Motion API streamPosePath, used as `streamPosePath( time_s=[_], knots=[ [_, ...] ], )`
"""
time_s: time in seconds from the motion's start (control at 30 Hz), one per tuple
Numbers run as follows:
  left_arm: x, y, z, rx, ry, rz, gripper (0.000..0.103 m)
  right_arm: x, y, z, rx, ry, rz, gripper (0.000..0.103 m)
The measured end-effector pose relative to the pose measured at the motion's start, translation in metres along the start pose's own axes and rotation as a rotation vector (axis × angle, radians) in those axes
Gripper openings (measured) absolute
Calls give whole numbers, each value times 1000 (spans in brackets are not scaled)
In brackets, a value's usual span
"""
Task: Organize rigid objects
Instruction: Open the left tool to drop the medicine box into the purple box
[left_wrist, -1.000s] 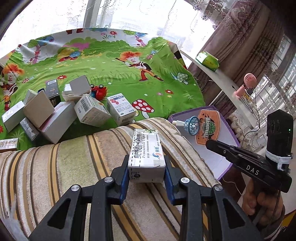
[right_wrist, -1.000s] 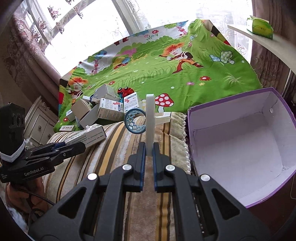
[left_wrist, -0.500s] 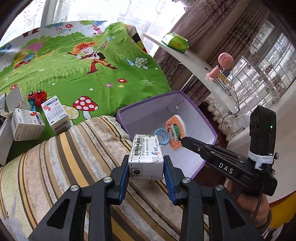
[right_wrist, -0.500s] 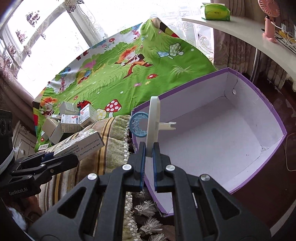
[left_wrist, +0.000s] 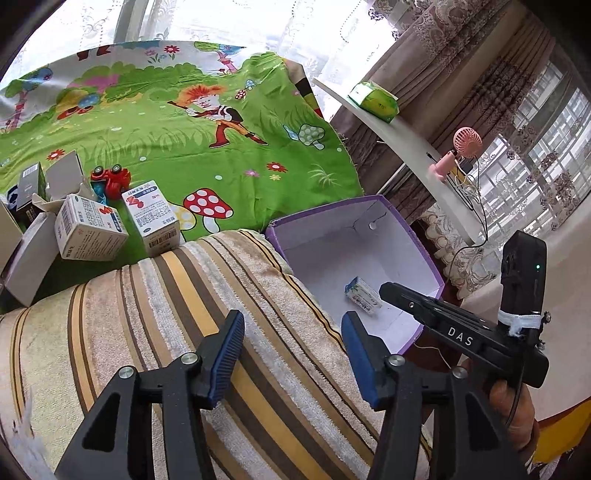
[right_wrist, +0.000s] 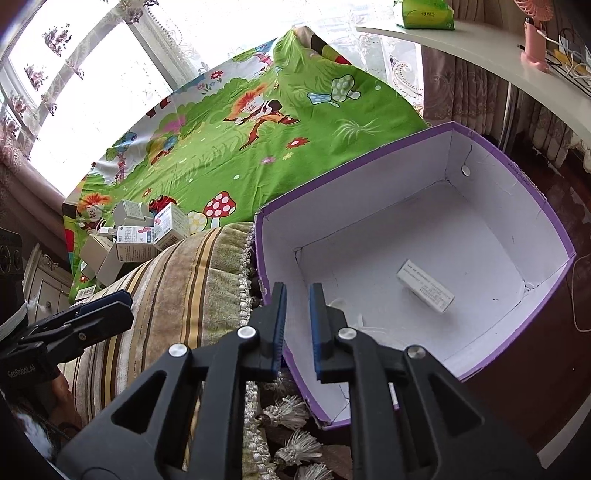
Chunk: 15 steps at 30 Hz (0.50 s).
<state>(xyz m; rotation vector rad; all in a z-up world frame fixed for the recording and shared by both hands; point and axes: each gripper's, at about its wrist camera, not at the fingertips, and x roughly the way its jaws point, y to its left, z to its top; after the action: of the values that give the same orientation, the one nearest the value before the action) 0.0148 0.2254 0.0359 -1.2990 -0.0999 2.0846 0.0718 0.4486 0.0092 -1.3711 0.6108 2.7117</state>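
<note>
A purple box with a white inside (left_wrist: 424, 254) (right_wrist: 532, 206) stands beside the bed. A white medicine carton (left_wrist: 363, 295) (right_wrist: 425, 291) lies on its floor. My left gripper (left_wrist: 293, 349) is open and empty over the striped towel (left_wrist: 184, 306). My right gripper (right_wrist: 297, 325) is slightly open and empty above the box's near-left corner; a white toy piece (right_wrist: 341, 306) shows partly behind its right finger. Several medicine cartons (left_wrist: 88, 227) (right_wrist: 144, 236) and a red toy car (left_wrist: 112, 179) lie on the green cartoon sheet (left_wrist: 221, 122).
A white curved shelf (left_wrist: 399, 136) carries a green tissue pack (left_wrist: 375, 101) and a pink fan (left_wrist: 458, 151) to the right. Curtains and a window lie behind the bed. The towel's tassel fringe (right_wrist: 291, 439) hangs next to the box.
My left gripper opened and let the medicine carton drop into the purple box. My right gripper opened and released the white hoop toy into the box. Both moved toward the box.
</note>
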Motion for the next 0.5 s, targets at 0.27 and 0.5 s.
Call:
streamPosePath(
  time_s=[0.27,0.5],
  knots=[
    [-34,50,-8,-100,-81,83,56,7,18,-2,-37,27,49,23],
    [-68,109,-29,-230,-144,160,60,13,36,-5,-71,43,59,56]
  ],
)
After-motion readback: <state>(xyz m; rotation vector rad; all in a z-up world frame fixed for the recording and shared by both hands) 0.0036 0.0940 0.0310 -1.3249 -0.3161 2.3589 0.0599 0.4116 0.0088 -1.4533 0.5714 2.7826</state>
